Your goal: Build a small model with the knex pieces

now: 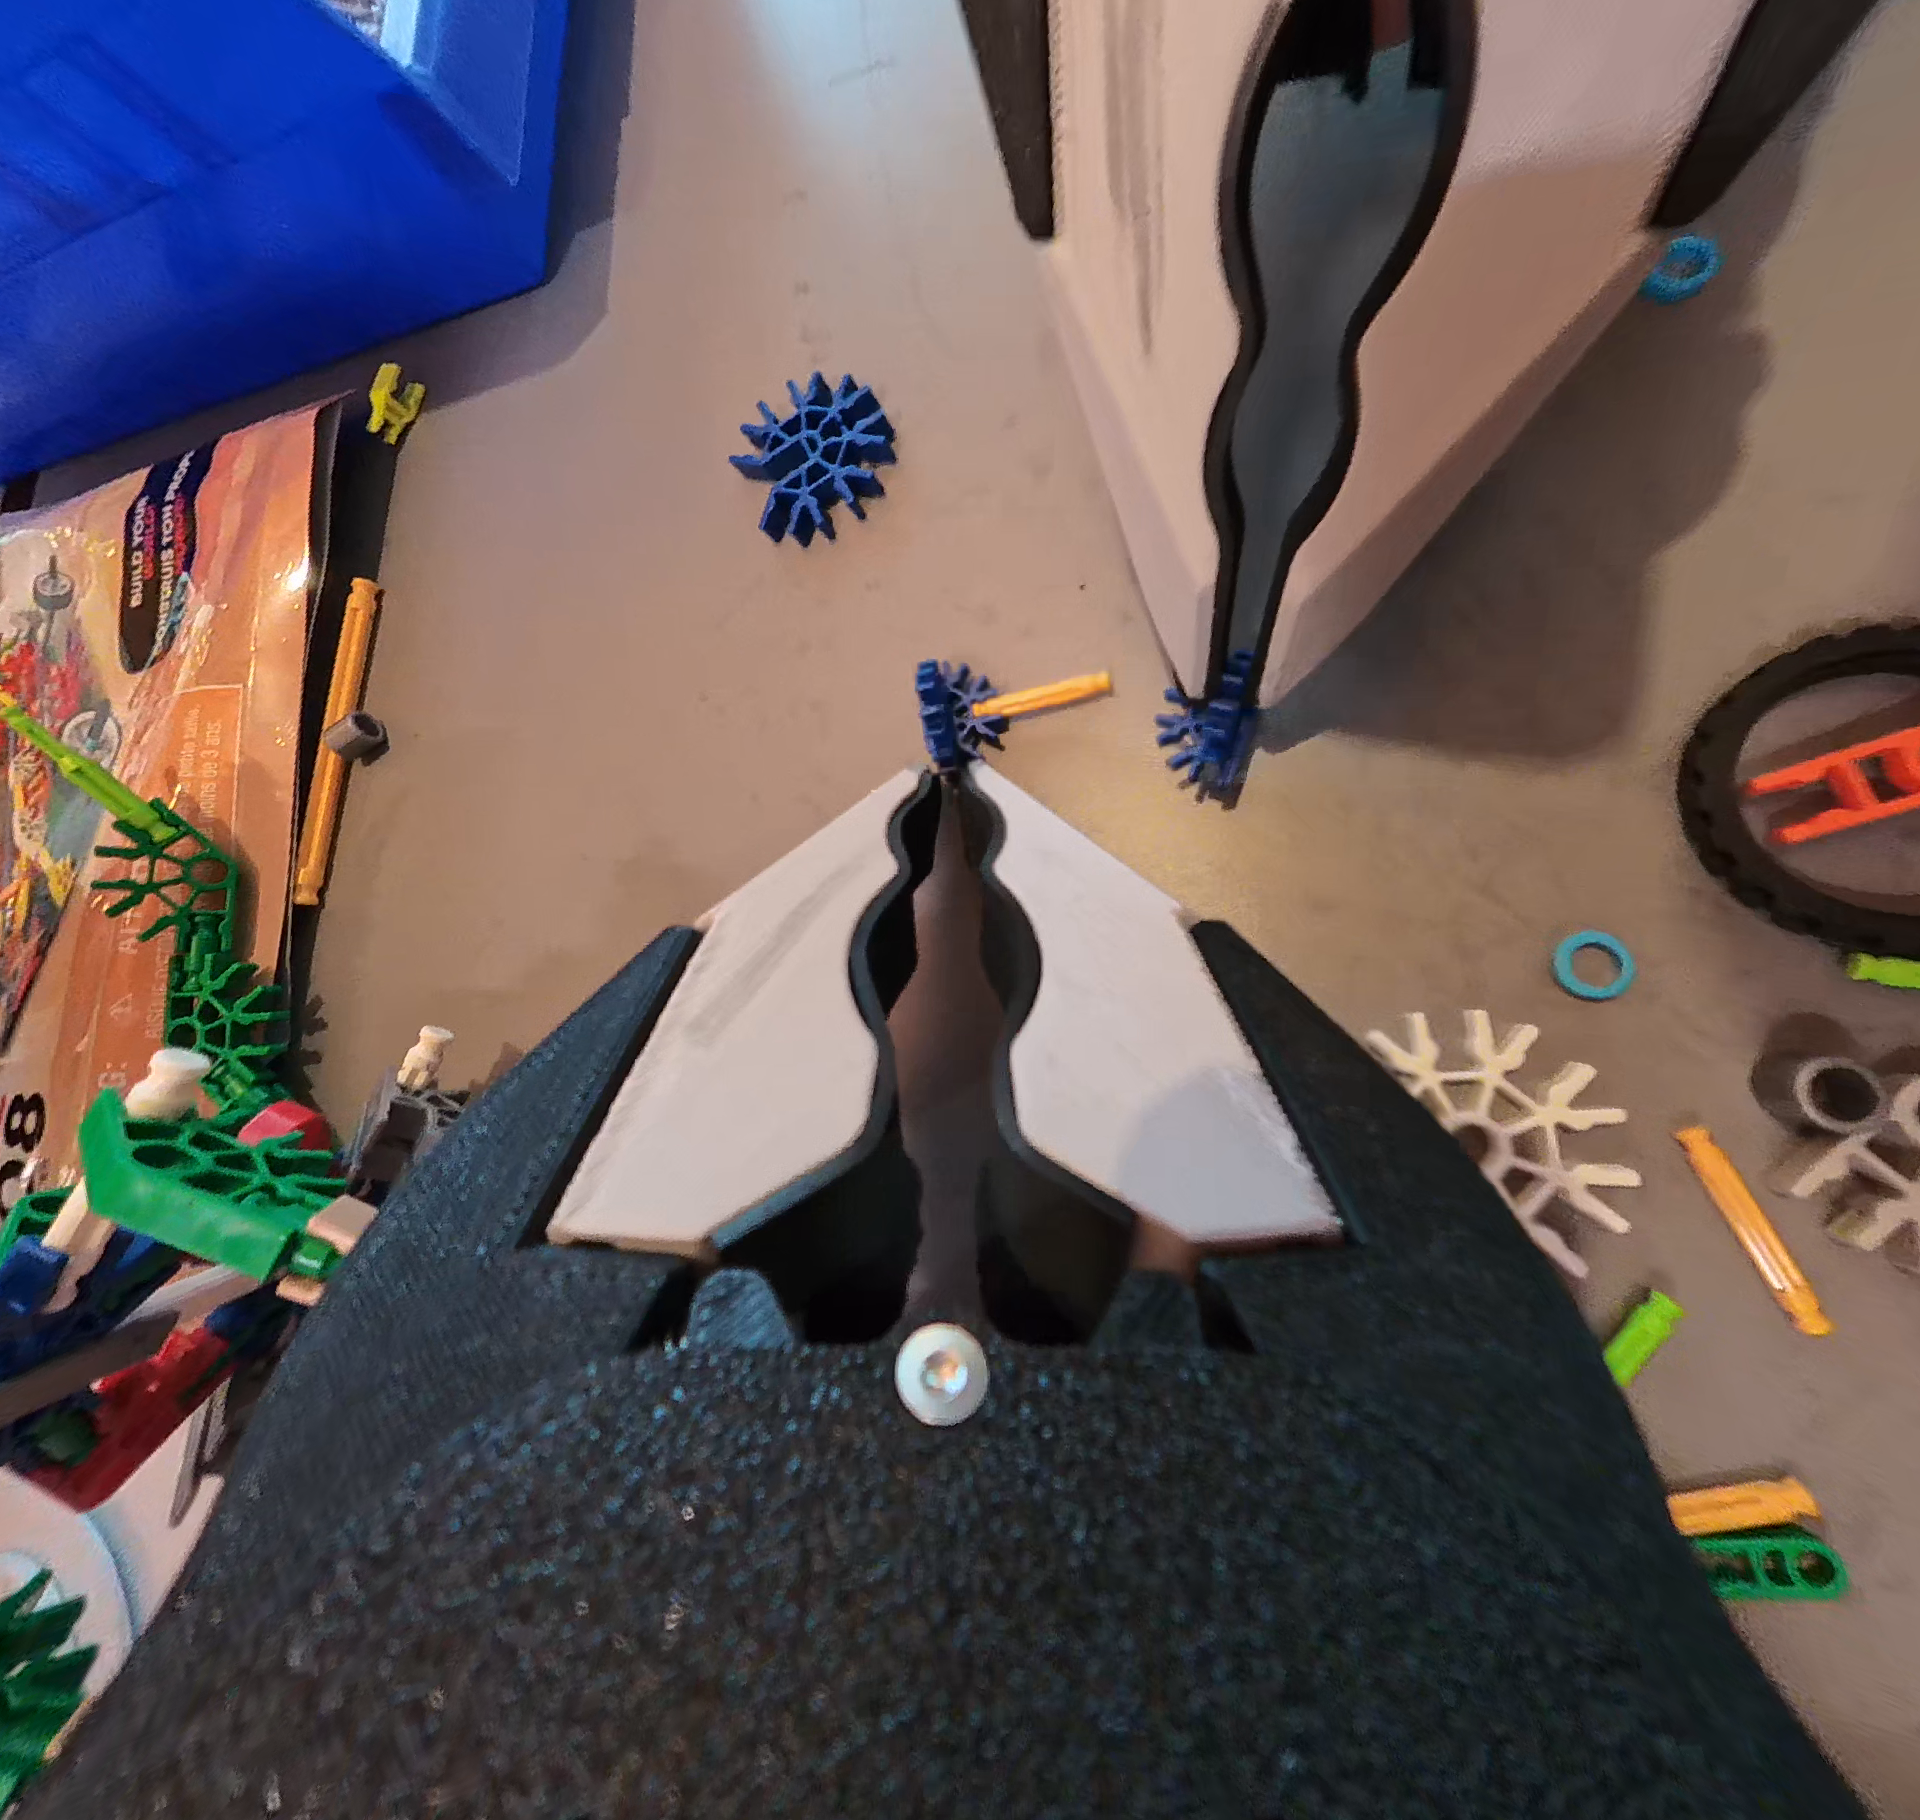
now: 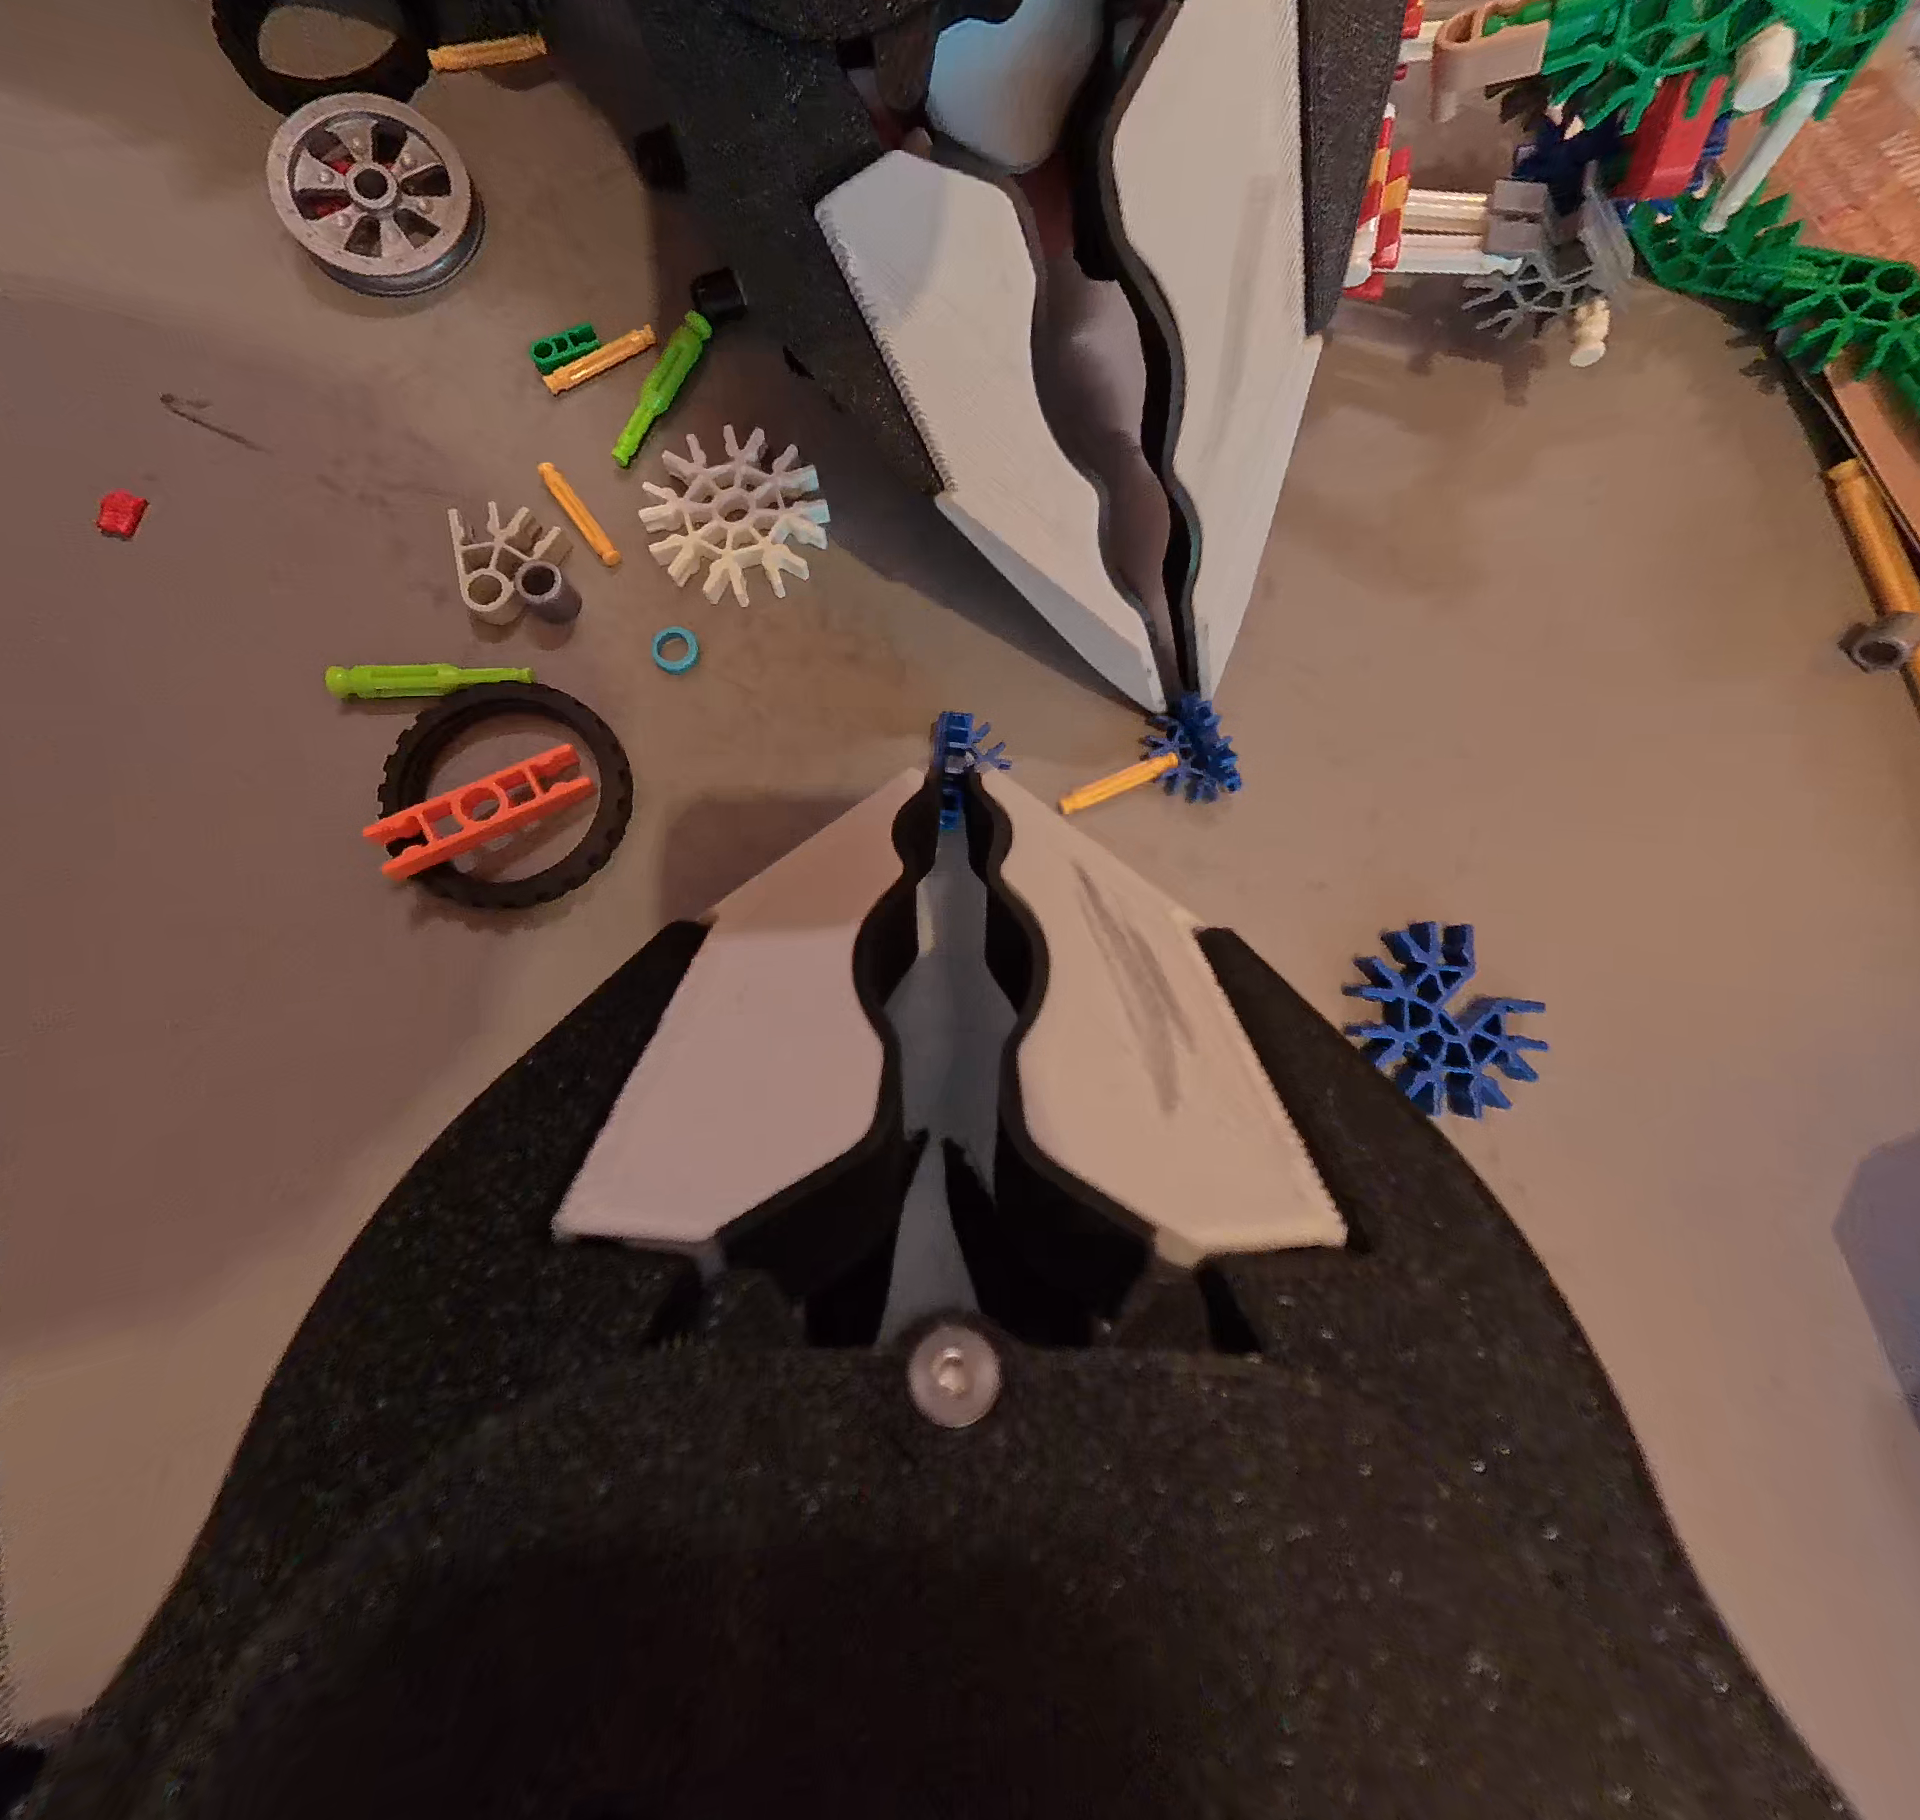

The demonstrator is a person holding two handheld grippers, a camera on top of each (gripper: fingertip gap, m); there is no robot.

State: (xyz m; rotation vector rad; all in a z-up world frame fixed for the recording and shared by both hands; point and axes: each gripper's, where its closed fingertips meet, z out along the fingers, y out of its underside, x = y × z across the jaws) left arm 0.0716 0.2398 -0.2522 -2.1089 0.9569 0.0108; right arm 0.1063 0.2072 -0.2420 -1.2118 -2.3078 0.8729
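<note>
In the left wrist view my left gripper (image 1: 945, 778) is shut on a small blue connector (image 1: 954, 721) with a short yellow rod (image 1: 1039, 698) plugged into it, pointing right. My right gripper (image 1: 1226, 690) comes in from the top, shut on a second blue connector (image 1: 1205, 736) just right of the rod's free end. In the right wrist view my right gripper (image 2: 951, 783) pinches its blue connector (image 2: 966, 747). The left gripper (image 2: 1179, 705) holds the connector (image 2: 1195, 752) and rod (image 2: 1117, 783) a short gap away. A larger blue snowflake connector (image 1: 816, 456) (image 2: 1439, 1017) lies loose on the table.
A blue bin (image 1: 260, 160), a printed packet (image 1: 156, 679) and a green-and-red model (image 1: 187, 1147) (image 2: 1714, 108) stand on one side. A black tyre (image 2: 509, 794) holding an orange piece, a white snowflake connector (image 2: 732, 513), a grey wheel hub (image 2: 374, 191) and several small rods lie on the other. One gripper's finger ends stand about 5 cm off the other's.
</note>
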